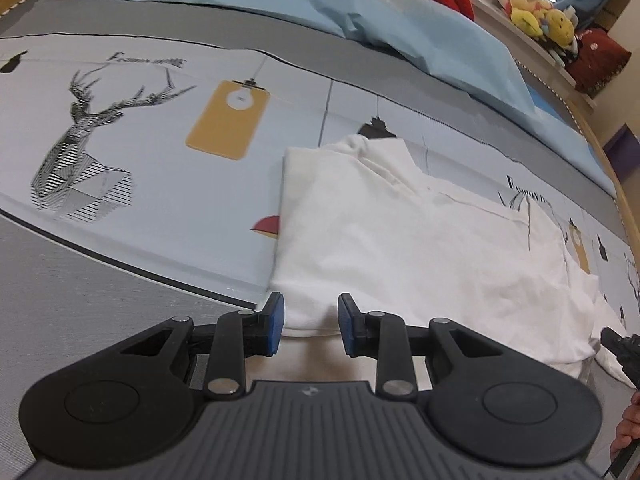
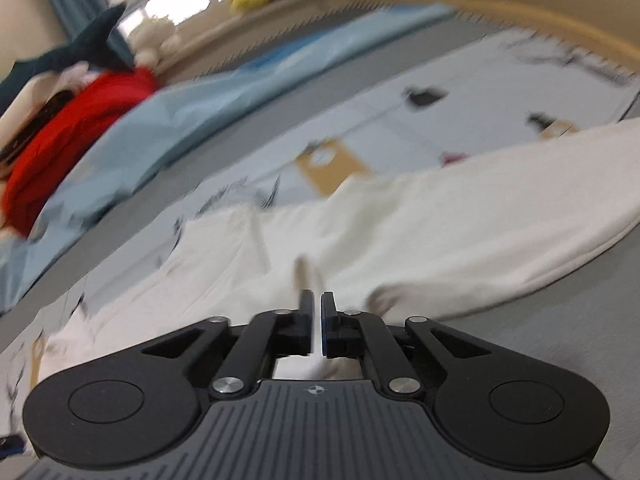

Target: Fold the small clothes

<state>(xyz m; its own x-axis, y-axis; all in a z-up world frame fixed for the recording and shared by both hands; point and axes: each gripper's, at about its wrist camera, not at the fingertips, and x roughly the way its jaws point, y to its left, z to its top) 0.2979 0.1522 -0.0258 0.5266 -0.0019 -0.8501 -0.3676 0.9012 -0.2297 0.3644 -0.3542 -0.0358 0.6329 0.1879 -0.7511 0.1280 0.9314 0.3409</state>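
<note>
White garment [image 1: 400,248] lies on the printed bedsheet [image 1: 160,160]. Left gripper [image 1: 311,326] stands apart over its near hem; right gripper [image 2: 316,320], nearly together, pinches white cloth.

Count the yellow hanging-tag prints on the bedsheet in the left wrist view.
2. One yellow tag print lies left of the white garment, beside the deer print. Another peeks out past the garment's right edge. The garment may hide more.
</note>
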